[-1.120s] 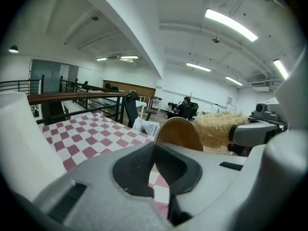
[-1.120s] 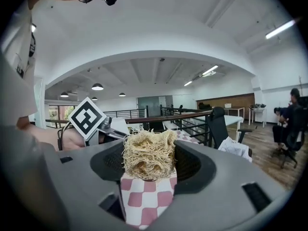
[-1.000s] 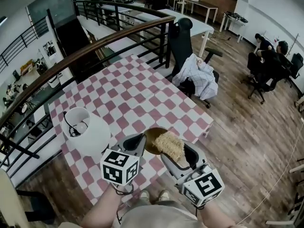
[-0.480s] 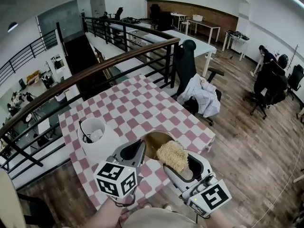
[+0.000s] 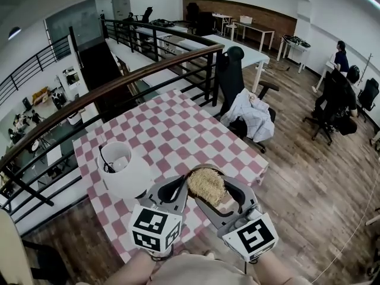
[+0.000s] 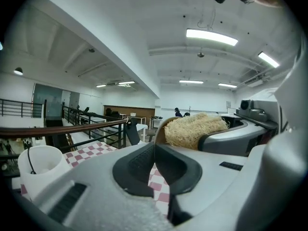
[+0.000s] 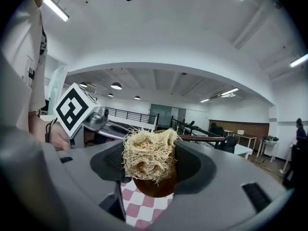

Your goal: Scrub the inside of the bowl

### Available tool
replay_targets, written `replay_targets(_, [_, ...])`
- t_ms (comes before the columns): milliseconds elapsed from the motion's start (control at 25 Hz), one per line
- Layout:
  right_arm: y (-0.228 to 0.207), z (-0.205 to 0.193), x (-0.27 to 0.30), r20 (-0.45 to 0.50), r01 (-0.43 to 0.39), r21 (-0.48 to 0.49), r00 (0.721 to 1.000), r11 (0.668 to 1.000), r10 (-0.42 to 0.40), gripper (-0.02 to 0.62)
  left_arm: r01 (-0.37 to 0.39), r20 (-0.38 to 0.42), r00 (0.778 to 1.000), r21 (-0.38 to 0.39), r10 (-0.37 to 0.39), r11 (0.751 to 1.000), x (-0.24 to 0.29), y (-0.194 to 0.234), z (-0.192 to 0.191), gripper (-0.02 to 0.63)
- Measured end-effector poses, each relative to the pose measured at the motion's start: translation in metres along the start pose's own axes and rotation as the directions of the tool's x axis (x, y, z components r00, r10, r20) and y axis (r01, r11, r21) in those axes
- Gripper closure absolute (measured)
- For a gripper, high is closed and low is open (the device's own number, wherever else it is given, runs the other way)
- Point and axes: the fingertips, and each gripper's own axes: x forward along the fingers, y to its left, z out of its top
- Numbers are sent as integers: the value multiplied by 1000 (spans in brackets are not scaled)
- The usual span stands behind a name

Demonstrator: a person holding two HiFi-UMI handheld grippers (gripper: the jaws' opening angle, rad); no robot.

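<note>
A brown bowl (image 5: 196, 170) is held above the near edge of the checked table, tilted on edge. My left gripper (image 5: 180, 190) is shut on its rim; in the left gripper view the thin rim (image 6: 160, 129) runs between the jaws of this left gripper (image 6: 155, 154). My right gripper (image 5: 215, 190) is shut on a tan loofah scrubber (image 5: 206, 184), which presses into the bowl's inside. In the right gripper view the loofah (image 7: 148, 153) fills the right gripper (image 7: 150, 163), with the bowl (image 7: 153, 187) behind and below it. The loofah (image 6: 195, 128) hides most of the bowl's inside.
A white container (image 5: 122, 167) with a dark cord in it stands on the red-and-white checked table (image 5: 172, 129) to the left of the grippers. A curved railing (image 5: 119, 79) runs behind the table. An office chair with a draped cloth (image 5: 252, 108) stands to the right.
The right gripper has brought the loofah leftward and further into the bowl, so it now covers the inside. The two grippers stand closer together.
</note>
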Motion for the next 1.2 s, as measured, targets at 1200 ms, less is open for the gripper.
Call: replay_targets(1200, [8,-65,5,-111,38,-114,993,993,-51,333,-30,-11,999,-42,30,999,9,-15,-23,586])
